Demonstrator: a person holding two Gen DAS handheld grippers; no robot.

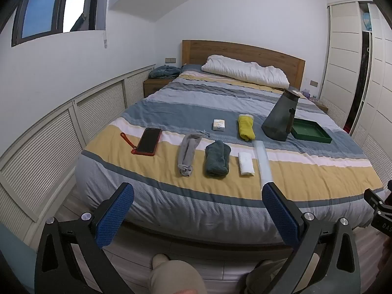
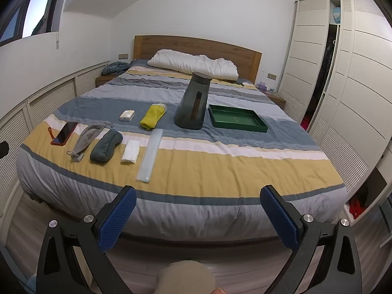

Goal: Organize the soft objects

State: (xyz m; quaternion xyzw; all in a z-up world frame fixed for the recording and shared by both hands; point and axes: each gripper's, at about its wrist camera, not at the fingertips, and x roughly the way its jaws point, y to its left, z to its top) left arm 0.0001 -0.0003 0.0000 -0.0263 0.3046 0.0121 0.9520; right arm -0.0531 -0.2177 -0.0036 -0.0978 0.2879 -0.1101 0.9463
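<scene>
Both my tongs hang released and empty short of the bed: left gripper (image 1: 198,210), right gripper (image 2: 198,212); nothing lies between the blue textured pads. Nearest on the striped quilt (image 2: 220,169) lie the grey drawstring cloth pouch (image 1: 187,154), the rolled dark teal towel (image 1: 217,160) and a folded white cloth (image 1: 246,163); I judge all light, limp, best pinched mid-roll. Beyond them lie the rolled yellow cloth (image 1: 245,127), then the rigid green tray (image 2: 237,118).

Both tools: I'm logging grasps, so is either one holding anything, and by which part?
Nothing is held. The left tool and right tool stand open and empty, short of the striped bed.
</scene>
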